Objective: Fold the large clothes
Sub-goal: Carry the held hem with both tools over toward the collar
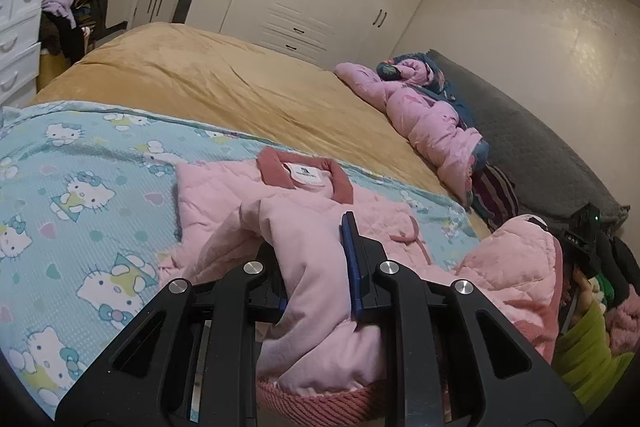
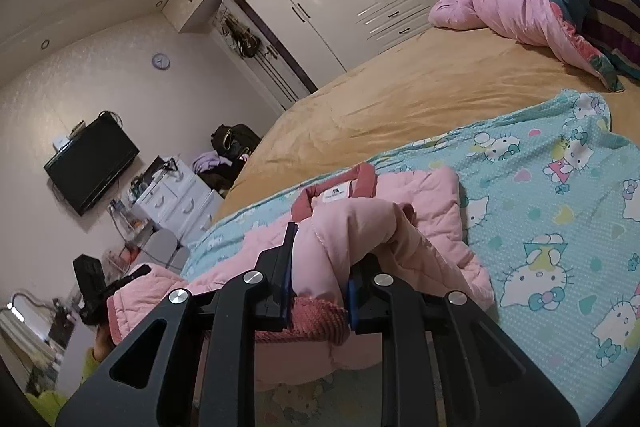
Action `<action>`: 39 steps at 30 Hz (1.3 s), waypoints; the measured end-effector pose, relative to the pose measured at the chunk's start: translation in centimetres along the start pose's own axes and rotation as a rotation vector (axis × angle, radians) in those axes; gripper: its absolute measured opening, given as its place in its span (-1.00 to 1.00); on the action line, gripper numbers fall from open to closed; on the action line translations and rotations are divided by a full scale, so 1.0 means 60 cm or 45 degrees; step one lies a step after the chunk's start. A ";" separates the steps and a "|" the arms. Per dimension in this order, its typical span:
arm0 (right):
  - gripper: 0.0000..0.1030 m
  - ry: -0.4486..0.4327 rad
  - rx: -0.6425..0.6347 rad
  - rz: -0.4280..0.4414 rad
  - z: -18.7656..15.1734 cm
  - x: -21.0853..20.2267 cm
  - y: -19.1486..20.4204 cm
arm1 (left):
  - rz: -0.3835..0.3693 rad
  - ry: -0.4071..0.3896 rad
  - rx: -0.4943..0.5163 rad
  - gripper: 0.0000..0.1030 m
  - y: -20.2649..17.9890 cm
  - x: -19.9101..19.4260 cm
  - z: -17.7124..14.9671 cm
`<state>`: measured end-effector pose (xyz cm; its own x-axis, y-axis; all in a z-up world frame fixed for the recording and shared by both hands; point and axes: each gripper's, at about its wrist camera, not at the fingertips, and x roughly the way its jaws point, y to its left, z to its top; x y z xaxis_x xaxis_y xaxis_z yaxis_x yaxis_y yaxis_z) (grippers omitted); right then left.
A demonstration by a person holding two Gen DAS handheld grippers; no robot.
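Pink quilted jacket [image 1: 256, 195]: a sleeve is clamped in each of left gripper [image 1: 316, 267] and right gripper [image 2: 320, 267], body and collar [image 1: 304, 179] extended toward twelve o'clock.

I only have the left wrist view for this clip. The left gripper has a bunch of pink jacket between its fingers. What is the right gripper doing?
Observer: The right gripper is shut on a sleeve of the same pink jacket, near its knitted cuff.
Operator: Is the jacket off the bed on that side?
Observer: Its body lies on the Hello Kitty blanket, collar facing away from the camera; only the gripped sleeve is bunched up.
Operator: Anything in the room I can't see from my side?
Observer: A black television hangs on the wall, with a small round clock higher up.
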<state>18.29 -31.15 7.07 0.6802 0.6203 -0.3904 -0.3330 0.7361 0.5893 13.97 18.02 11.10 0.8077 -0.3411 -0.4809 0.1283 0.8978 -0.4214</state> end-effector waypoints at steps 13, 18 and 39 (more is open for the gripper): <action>-0.64 0.004 0.027 -0.068 0.102 0.114 -0.033 | 0.087 -0.035 -0.061 -0.73 0.069 0.063 0.067; -0.64 0.016 0.055 -0.099 0.127 0.160 -0.062 | 0.118 -0.008 -0.067 -0.73 0.092 0.107 0.093; -0.60 0.303 0.266 -0.318 0.140 0.404 -0.203 | 0.211 0.261 -0.204 -0.70 0.219 0.328 0.098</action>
<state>44.29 -27.34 -3.62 0.5449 0.4929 -0.6783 -0.0199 0.8164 0.5772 34.92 24.76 0.63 0.6748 -0.2578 -0.6915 -0.1010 0.8959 -0.4326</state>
